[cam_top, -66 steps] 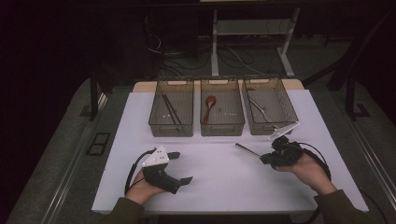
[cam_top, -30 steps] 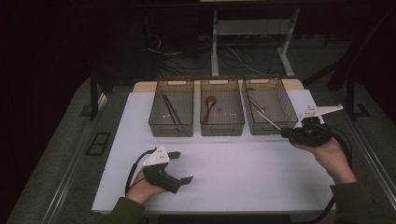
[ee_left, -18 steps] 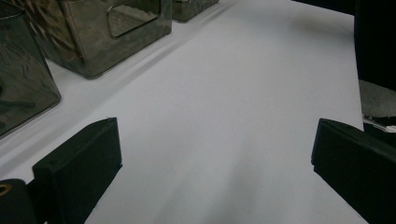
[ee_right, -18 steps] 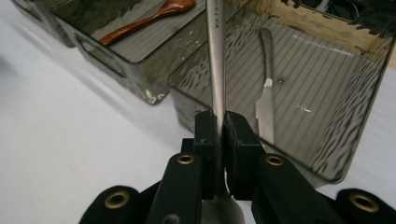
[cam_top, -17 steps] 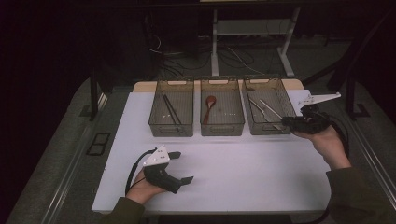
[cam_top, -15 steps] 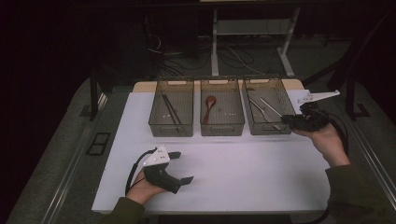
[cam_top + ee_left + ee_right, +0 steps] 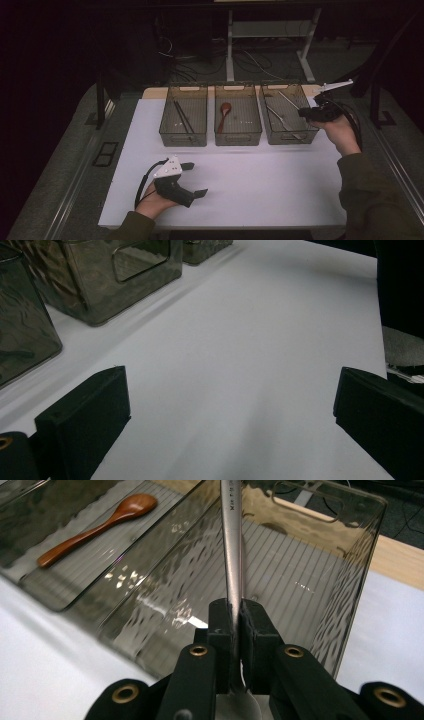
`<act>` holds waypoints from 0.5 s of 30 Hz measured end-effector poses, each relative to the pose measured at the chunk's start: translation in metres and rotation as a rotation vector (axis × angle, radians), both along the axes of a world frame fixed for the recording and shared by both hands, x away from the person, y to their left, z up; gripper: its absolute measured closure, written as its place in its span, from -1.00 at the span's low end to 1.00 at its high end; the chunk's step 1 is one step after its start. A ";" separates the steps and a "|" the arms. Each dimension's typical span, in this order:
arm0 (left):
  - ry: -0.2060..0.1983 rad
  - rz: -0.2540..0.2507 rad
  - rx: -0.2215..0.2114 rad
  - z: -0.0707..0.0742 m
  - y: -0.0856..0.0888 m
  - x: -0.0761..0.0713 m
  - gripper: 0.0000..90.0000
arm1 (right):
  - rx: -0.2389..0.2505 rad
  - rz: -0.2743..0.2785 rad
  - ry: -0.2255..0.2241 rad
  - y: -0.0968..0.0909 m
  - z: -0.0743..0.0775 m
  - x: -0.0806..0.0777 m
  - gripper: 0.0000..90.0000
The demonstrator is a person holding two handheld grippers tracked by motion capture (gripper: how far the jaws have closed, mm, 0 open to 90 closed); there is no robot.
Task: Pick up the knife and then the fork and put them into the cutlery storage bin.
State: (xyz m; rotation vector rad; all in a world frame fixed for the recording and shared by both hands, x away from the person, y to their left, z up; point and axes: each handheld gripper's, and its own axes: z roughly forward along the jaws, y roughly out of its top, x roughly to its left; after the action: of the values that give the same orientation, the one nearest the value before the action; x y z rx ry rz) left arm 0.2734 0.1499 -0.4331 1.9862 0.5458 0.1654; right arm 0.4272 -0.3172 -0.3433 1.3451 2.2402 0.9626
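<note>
Now the right gripper (image 7: 234, 611), clamped on a metal utensil (image 7: 231, 540), points its long handle straight ahead over the right bin (image 7: 350, 575).

The utensil (image 7: 231, 540) clamped in the right gripper (image 7: 233, 625) is polished, glossy metal with a stamped mark. The fingers (image 7: 220, 630) look like matt black plastic, with brass-coloured inserts below them. The three bins (image 7: 290, 135) are smoky, translucent plastic, glossy, with ribbed floors. The spoon (image 7: 95, 527) is smooth, reddish-brown wood. The table (image 7: 270, 185) has a matt white, smooth top.
</note>
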 end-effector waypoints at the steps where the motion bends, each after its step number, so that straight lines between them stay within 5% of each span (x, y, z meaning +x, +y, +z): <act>1: 0.000 0.000 0.001 0.000 0.000 0.000 -0.99 | -0.003 -0.006 -0.006 0.001 -0.001 0.004 0.84; 15: 0.004 -0.008 -0.007 0.000 -0.001 0.000 -0.99 | -0.073 -0.014 0.085 0.009 -0.039 0.048 0.84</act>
State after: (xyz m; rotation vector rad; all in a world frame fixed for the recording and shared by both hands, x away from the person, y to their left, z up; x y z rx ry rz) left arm 0.2738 0.1494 -0.4332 1.9822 0.5405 0.1540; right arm 0.4755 -0.3084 -0.3821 1.3925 2.3011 0.8254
